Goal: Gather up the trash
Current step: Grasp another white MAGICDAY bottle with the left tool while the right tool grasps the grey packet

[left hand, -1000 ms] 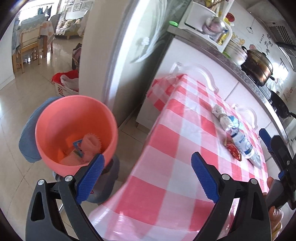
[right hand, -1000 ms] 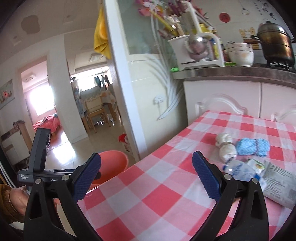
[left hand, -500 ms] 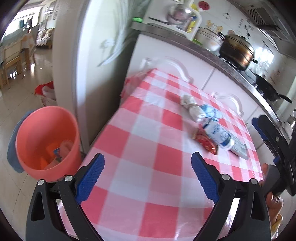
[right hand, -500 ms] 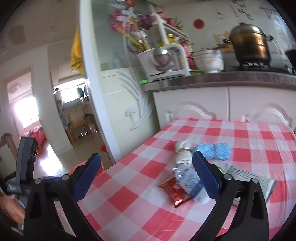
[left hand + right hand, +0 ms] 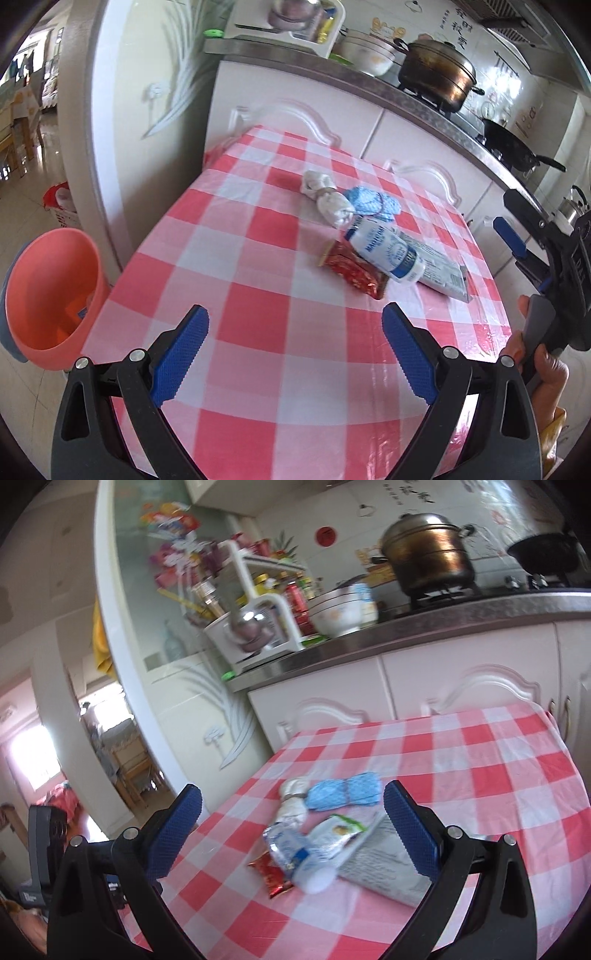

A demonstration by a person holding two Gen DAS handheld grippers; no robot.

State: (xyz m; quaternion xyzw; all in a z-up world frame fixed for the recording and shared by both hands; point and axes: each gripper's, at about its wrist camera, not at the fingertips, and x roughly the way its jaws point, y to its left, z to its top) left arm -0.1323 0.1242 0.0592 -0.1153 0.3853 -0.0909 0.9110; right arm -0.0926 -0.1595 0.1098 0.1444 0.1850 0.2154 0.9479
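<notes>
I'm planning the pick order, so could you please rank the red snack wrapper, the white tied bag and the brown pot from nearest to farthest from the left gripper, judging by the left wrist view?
From the left gripper, open above the table's near end:
1. Red snack wrapper, mid-table, slightly right.
2. White tied bag, farther up the table.
3. Brown pot, on the stove behind the table.

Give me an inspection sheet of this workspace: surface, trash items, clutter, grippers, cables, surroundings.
Surface: table under a red-and-white checked cloth, pushed against white cabinets.
Job's things: red snack wrapper, white plastic bottle lying across it, grey printed packet, white knotted wad, blue crumpled cloth, all clustered together; pink bin on the floor beside the table, some trash inside.
Clutter: nothing seen beyond the trash.
Grippers: left hand-held gripper open, empty, over the near table edge; right hand-held gripper open, empty, facing the cluster.
Cables: nothing seen.
Surroundings: counter with brass pot, bowls, black wok.
</notes>
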